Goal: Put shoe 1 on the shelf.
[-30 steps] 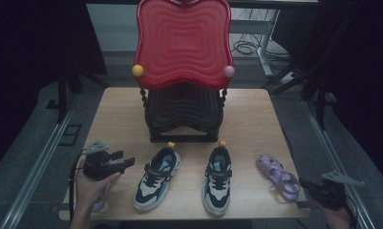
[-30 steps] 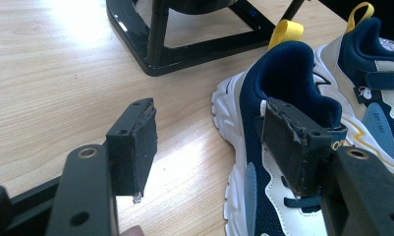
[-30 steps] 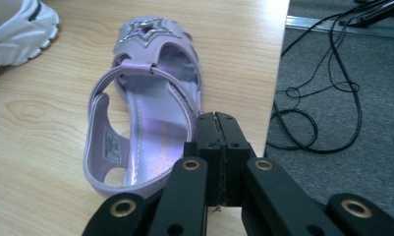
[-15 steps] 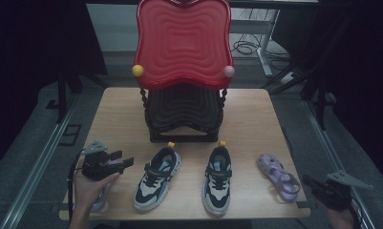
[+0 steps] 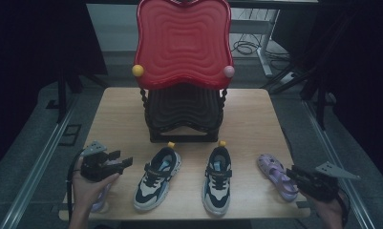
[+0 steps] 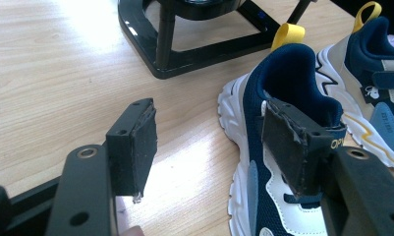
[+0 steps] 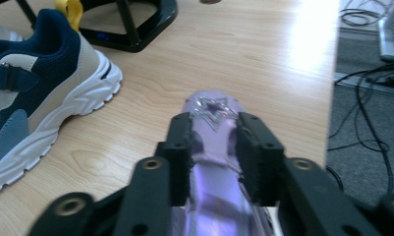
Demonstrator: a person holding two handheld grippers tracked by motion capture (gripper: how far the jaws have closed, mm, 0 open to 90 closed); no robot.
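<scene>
High view: wooden table (image 5: pixel 256 119) with a red-and-black shoe rack (image 5: pixel 182 71) at the back. Front row, left to right: left sneaker (image 5: pixel 158 177), right sneaker (image 5: pixel 218 179), purple sandal (image 5: pixel 275 175) near the right edge. Second purple sandal (image 5: pixel 101 198) lies at the front-left corner, mostly under the left hand (image 5: pixel 86 188). Left gripper (image 5: pixel 123 161) sits just left of the left sneaker, jaws spread, nothing between them. Right gripper (image 5: pixel 294 174) sits at the heel end of the right-hand sandal.

Left gripper view: left gripper (image 6: pixel 209 142) released, bare table between the pads. Left sneaker (image 6: pixel 278 147) just behind the right-hand jaw; contact can't be told. Rack base (image 6: pixel 184 44) beyond.

Right gripper view: right gripper (image 7: pixel 214 147) straddles the purple sandal (image 7: pixel 214 123), star-marked toe pointing away. Jaws have just been opening; sandal is between them, pads stand just off its sides, not pressing. Sandal rests on the table. Right sneaker (image 7: pixel 32 88) to the left.
</scene>
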